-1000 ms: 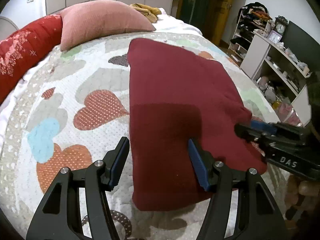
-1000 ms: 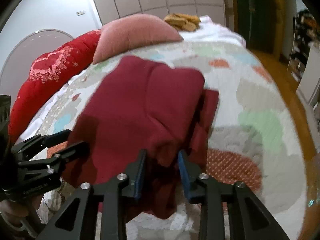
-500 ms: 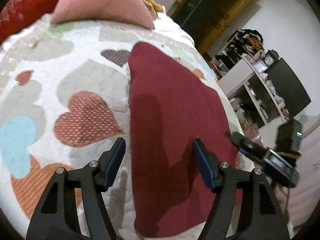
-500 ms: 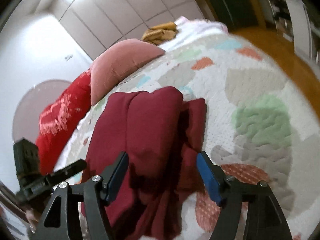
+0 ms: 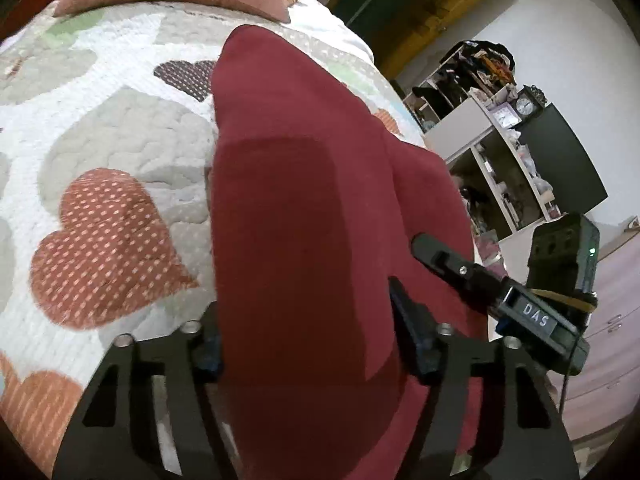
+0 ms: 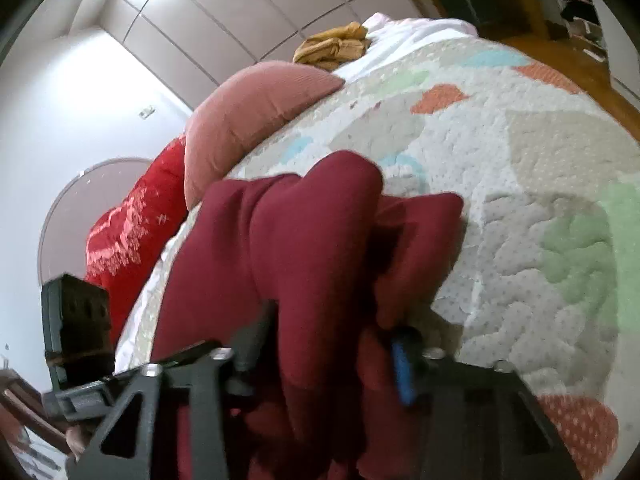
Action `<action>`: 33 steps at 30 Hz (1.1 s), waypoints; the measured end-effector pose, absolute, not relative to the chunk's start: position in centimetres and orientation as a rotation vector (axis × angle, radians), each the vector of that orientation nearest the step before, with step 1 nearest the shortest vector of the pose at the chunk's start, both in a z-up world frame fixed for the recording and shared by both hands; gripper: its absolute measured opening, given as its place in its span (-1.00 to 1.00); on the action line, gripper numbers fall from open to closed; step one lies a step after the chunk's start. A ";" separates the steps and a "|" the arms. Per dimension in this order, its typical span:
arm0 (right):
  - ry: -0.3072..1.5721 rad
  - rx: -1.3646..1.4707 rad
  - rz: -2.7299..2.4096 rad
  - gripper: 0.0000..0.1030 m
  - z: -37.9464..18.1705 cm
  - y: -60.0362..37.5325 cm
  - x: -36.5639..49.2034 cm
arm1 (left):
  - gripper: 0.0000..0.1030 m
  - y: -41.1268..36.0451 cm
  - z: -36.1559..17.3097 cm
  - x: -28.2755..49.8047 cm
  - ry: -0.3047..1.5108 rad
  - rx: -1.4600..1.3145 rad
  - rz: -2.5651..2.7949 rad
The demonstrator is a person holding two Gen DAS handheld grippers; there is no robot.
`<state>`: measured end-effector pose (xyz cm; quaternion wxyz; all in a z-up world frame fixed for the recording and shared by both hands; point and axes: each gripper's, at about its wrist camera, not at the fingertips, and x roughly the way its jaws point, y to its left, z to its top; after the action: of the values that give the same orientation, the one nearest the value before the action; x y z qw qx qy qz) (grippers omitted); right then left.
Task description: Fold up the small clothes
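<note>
A dark maroon garment (image 5: 296, 168) lies folded lengthwise on the heart-patterned quilt (image 5: 100, 128). My left gripper (image 5: 310, 344) straddles its near end. The flat cloth fills the gap between the closing jaws, and its left edge runs along the left finger (image 5: 208, 344). The cloth is not bunched. In the right wrist view the garment (image 6: 304, 240) bulges up in a thick fold. My right gripper (image 6: 330, 354) is closing on that fold, which is squeezed between the black finger and the blue pad (image 6: 404, 368). The right gripper's tip (image 5: 436, 254) also shows beside the garment.
A pink pillow (image 6: 248, 116) and a red pillow (image 6: 132, 224) lie at the head of the bed. A yellow cloth (image 6: 332, 46) sits on the white sheet beyond. Cluttered shelves (image 5: 500, 152) and a wooden floor (image 6: 600, 92) lie past the bed's right edge.
Both grippers rolled and came down closer to the garment's near end. The right jaws opened wide, then narrowed around the fold. The left jaws now have cloth filling their gap.
</note>
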<state>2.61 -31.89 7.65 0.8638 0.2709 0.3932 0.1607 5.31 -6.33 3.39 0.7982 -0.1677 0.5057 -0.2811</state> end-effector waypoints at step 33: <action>0.880 0.124 0.429 -0.12 12.7 -17.5 -13.1 | 0.40 3.5 7.3 -11.1 0.990 -0.161 -0.240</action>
<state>-13.09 -17.49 12.74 0.8808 0.0593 0.4221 0.2059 -11.11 3.52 7.26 0.8699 -0.0769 0.4735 -0.1147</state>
